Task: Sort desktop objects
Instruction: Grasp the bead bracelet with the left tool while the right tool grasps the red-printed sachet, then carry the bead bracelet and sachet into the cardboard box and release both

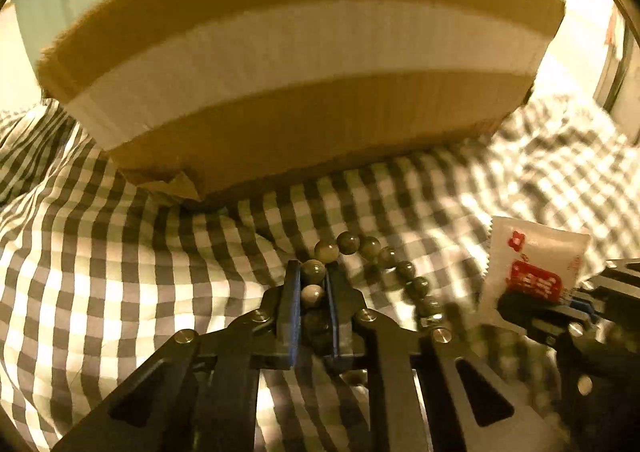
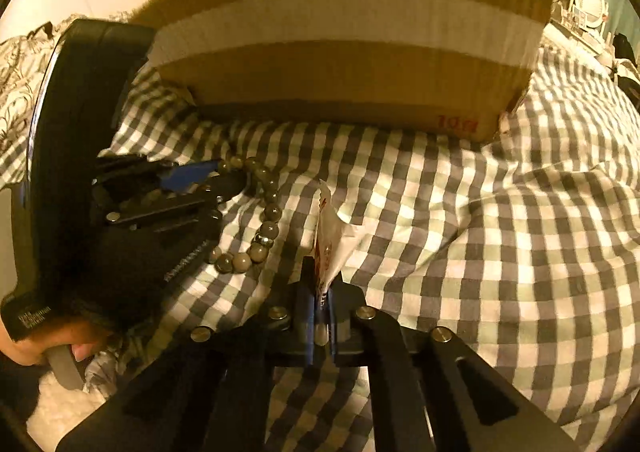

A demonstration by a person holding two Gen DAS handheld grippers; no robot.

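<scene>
Bracelet (image 1: pixel 360 264) and sachet (image 1: pixel 528 268) are both clamped in your jaws; lift each clear over the cardboard box (image 1: pixel 300 64) wall before releasing.

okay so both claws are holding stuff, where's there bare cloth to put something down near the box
Open checkered cloth lies right of the right claw and its sachet, running up to the cardboard box. More lies left of the left claw, below the box's left corner. It is crowded between the claws, where the bead bracelet trails beside the sachet.

bracelet (image 1: pixel 360 264) left of sachet (image 1: pixel 528 272), box (image 1: pixel 304 52) behind (on cloth (image 1: pixel 100 272))
</scene>
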